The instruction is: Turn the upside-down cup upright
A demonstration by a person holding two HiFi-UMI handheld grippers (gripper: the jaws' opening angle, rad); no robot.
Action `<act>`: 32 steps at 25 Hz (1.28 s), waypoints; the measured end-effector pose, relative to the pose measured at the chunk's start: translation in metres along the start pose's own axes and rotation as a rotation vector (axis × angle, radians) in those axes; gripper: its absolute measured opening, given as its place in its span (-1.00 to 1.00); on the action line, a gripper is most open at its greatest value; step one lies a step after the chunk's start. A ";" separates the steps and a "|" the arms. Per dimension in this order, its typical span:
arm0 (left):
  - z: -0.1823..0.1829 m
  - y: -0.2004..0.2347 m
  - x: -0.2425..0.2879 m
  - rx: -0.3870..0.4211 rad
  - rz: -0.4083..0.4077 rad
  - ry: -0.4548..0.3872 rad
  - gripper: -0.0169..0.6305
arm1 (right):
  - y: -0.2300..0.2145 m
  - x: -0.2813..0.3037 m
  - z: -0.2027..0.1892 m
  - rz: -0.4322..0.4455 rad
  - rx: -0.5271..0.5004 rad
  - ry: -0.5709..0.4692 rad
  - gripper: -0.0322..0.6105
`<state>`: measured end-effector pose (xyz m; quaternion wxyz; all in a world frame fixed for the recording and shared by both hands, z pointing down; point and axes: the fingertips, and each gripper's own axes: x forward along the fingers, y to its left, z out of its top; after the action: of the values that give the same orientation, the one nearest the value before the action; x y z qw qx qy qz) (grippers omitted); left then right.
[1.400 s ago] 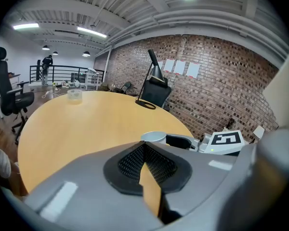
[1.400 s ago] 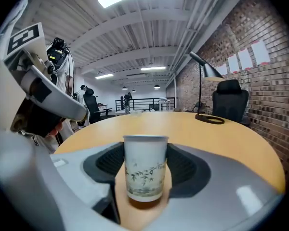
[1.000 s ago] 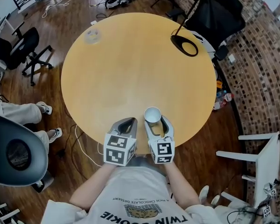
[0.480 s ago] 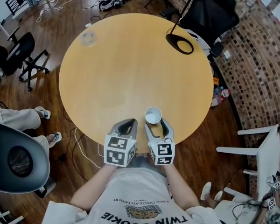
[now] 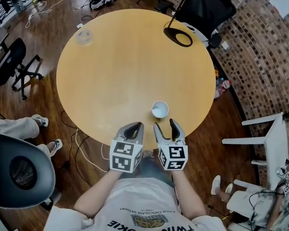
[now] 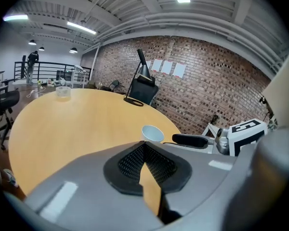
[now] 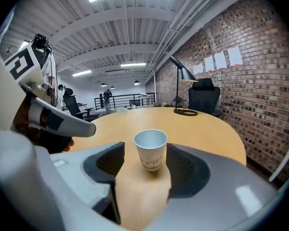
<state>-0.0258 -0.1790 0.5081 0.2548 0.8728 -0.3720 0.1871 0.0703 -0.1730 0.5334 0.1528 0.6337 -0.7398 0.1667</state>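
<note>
Head view: the cup (image 5: 159, 109) is seen upright just beyond the right gripper (image 5: 164, 123), its fingers spread and empty, the left gripper (image 5: 134, 126) fingers pressed together; the task is judged done.

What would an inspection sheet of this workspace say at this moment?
Surface: round wooden table, three things on it.
Job's things: paper cup upright near the near edge.
Clutter: clear container at the far left; lamp base at the far right.
Grippers: left gripper shut, empty; right gripper open, cup just beyond its tips, untouched.
Cables: white cable on the floor beside the table.
Surroundings: office chair, brick wall.
</note>
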 end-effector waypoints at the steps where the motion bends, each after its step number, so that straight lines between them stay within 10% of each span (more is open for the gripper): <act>1: -0.003 -0.003 -0.003 0.002 -0.007 0.001 -0.94 | 0.004 -0.005 0.002 -0.005 0.007 0.000 -0.06; 19: -0.056 -0.106 -0.060 0.025 0.053 -0.080 -0.94 | 0.034 -0.133 -0.016 0.161 0.041 -0.019 -0.85; 32: -0.138 -0.209 -0.144 0.041 0.119 -0.108 -0.94 | 0.058 -0.270 -0.076 0.252 0.048 -0.017 -0.89</act>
<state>0.0164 0.1053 0.4800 0.2051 0.8629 -0.4324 0.1623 0.0544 0.1079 0.4801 0.1091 0.5404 -0.8108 0.1969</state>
